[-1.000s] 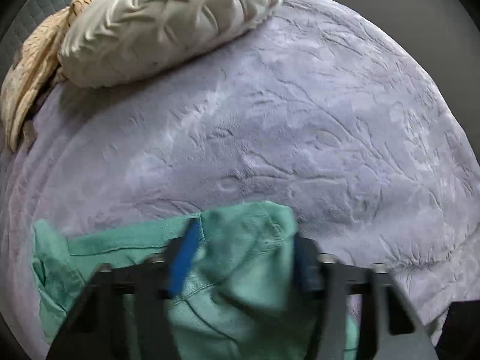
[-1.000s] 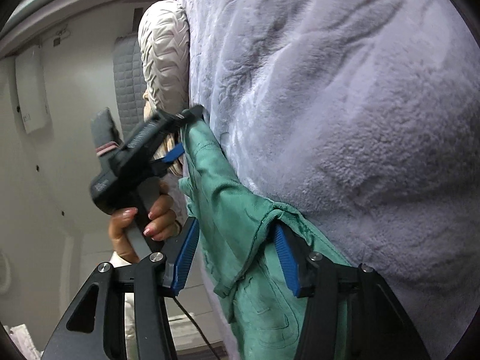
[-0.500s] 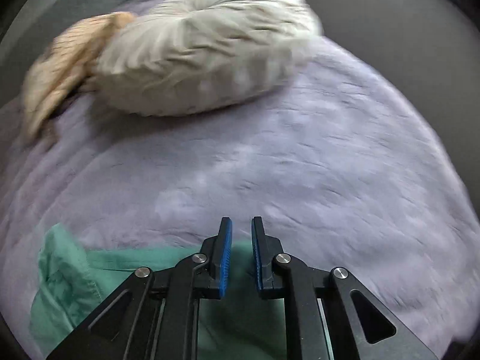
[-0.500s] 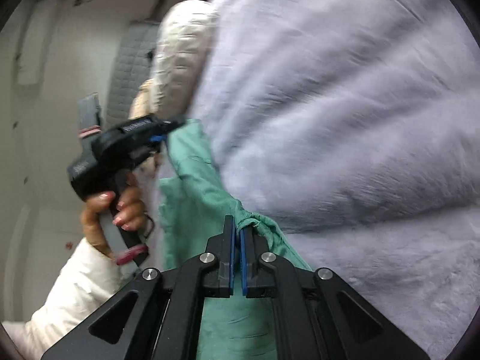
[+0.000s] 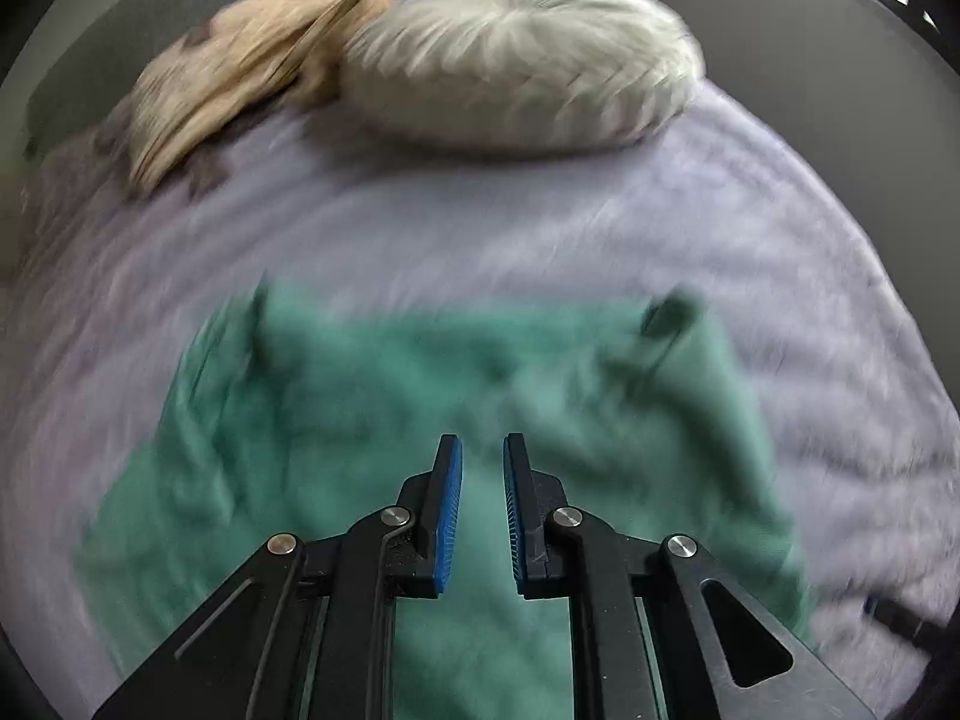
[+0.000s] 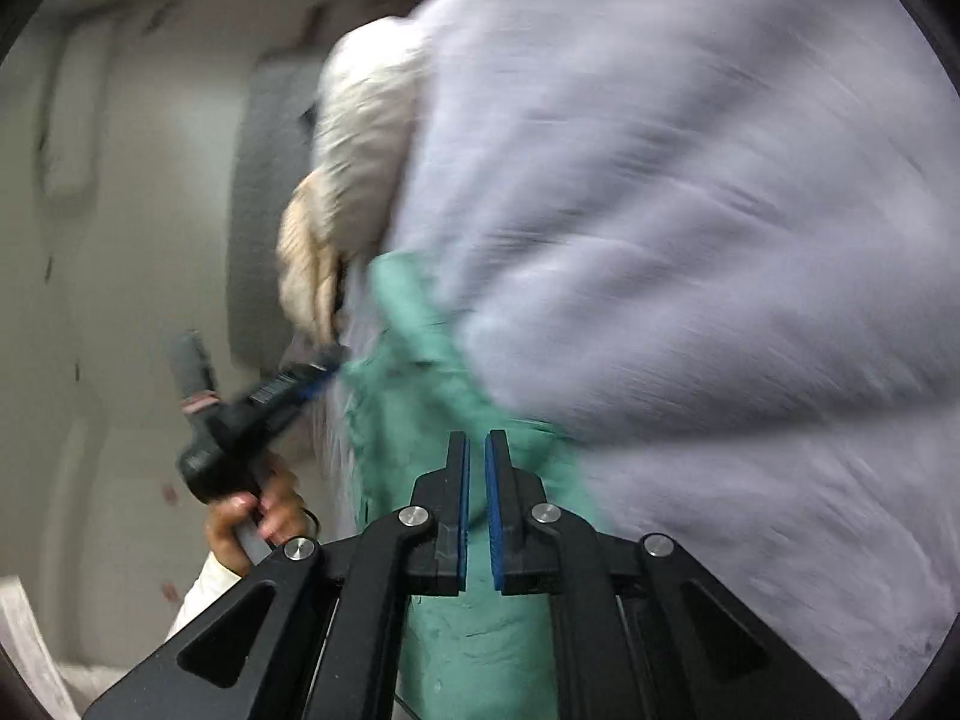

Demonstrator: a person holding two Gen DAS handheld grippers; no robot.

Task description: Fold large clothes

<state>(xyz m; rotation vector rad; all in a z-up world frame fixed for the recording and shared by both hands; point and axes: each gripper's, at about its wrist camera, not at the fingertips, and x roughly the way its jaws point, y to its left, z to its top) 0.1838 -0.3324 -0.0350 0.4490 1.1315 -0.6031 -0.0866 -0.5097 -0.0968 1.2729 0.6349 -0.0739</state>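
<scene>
Garment, green and blurred in the left wrist view, is spread over the near half of the bed, which has a lilac plush cover. Its far edge runs across about the middle of the bed, and its near part passes under the left claw. That claw is drawn in to a narrow slit between its blue pads. Green shows through the slit, but this view does not show whether cloth is pinched there. A cream pillow lies along the far edge of the bed, and a beige cloth touches its left end, toward the far left corner. In the right wrist view the right claw is also narrow. Its jaws have closed in and then just eased slightly apart, and green cloth sits in the gap between the pads and runs on beneath the claw. From there the garment rises along the left edge of the bed as a crumpled band, and the lilac cover fills the right side of the view. The tip of the left claw meets the band's outer edge, and the cloth looks drawn to it as if gripped. A hand with a white sleeve grips that tool's handle, in front of a pale wall.
</scene>
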